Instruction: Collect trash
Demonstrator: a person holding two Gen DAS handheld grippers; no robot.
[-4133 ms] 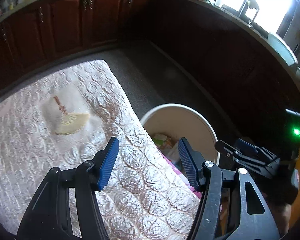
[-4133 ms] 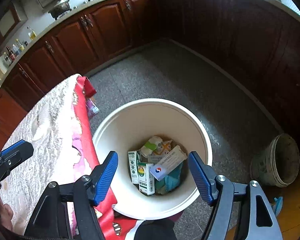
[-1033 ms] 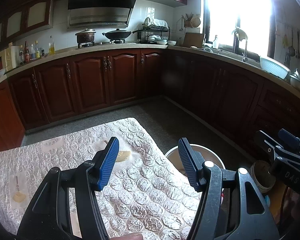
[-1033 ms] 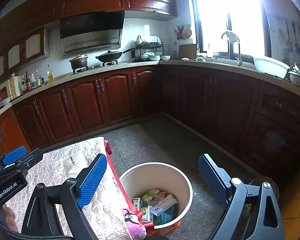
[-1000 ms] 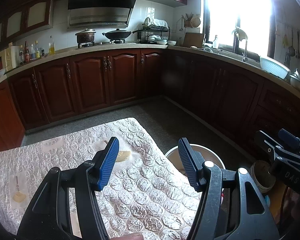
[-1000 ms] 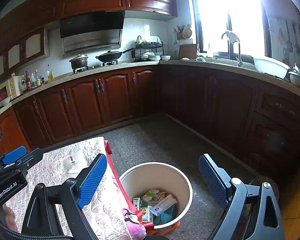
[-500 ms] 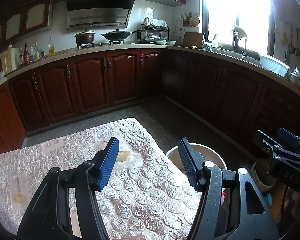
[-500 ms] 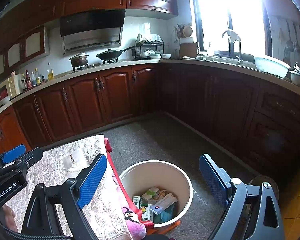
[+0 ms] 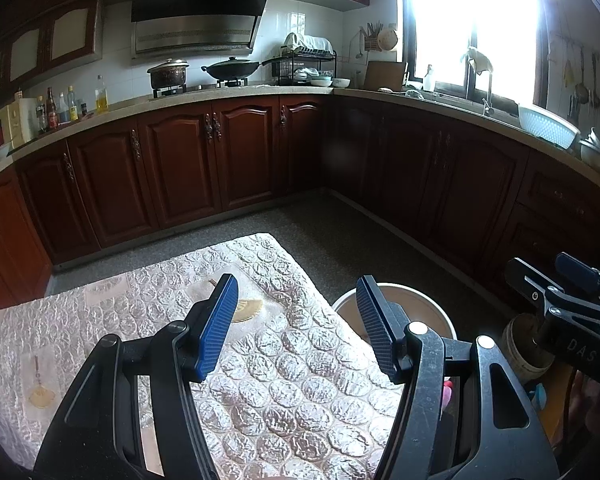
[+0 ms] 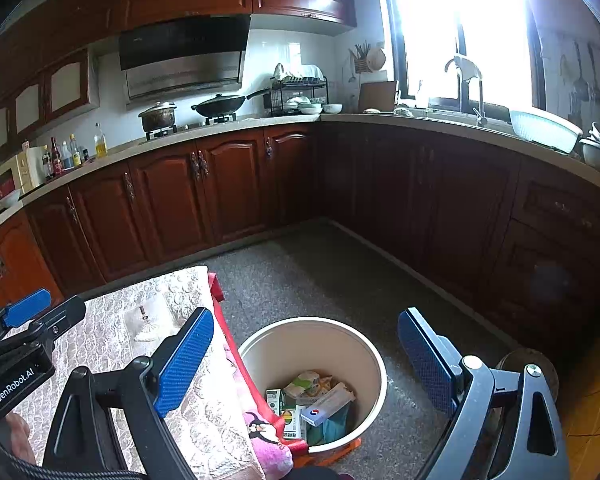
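**Trash in the bin**

Now I see crumpled cartons and wrappers (image 10: pixel 314 404) low inside the cream bin (image 10: pixel 374 354), on the floor beside the surface's (image 9: pixel 260 364) right edge. My left tongs (image 9: pixel 298 326) and right tongs (image 10: pixel 306 368) tilt downward, both spread and empty.

We hold our left gripper (image 9: pixel 296 324) tilted somewhat downward, its blue-padded jaws standing apart with nothing between them. Our right gripper (image 10: pixel 304 364) points down at the same slant, its jaws spread wider and likewise empty. The two sit side by side, not touching
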